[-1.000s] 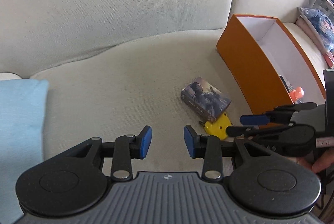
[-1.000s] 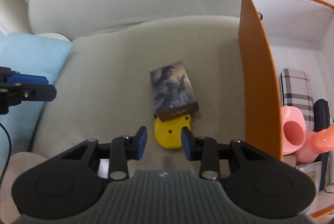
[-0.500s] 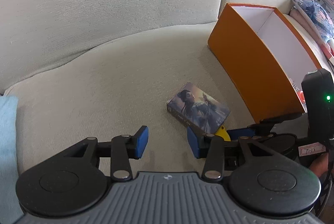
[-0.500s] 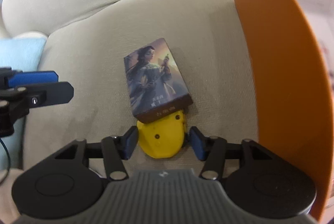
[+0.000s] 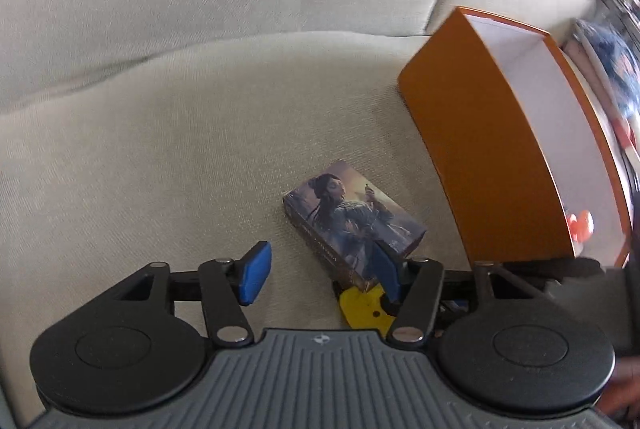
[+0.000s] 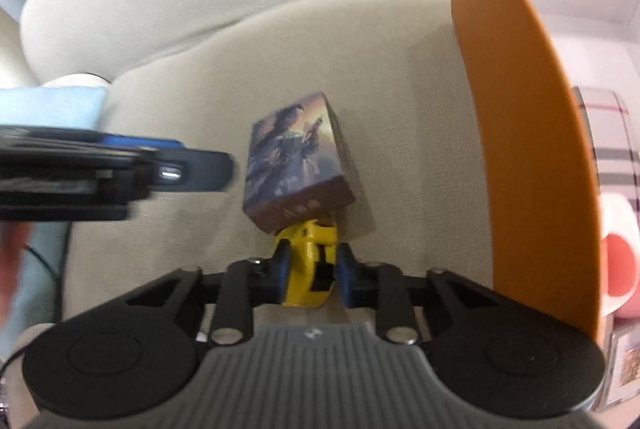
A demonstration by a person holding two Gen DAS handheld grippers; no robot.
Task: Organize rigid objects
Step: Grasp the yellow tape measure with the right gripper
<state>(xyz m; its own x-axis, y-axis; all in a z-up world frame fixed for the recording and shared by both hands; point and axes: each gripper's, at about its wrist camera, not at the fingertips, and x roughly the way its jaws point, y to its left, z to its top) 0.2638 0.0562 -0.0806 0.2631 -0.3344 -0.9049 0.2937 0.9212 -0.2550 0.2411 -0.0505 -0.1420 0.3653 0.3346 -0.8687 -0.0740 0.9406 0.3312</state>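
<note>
On sofa seat, just left of orange box [image 5: 480,157]: yellow toy [image 6: 308,265], gripped by right gripper [image 6: 310,269], jaws just closed. Card box [image 6: 292,157] rests tilted on toy. Left gripper [image 5: 320,273] open, just widened. Risk: lifting toy tips card box.
</note>
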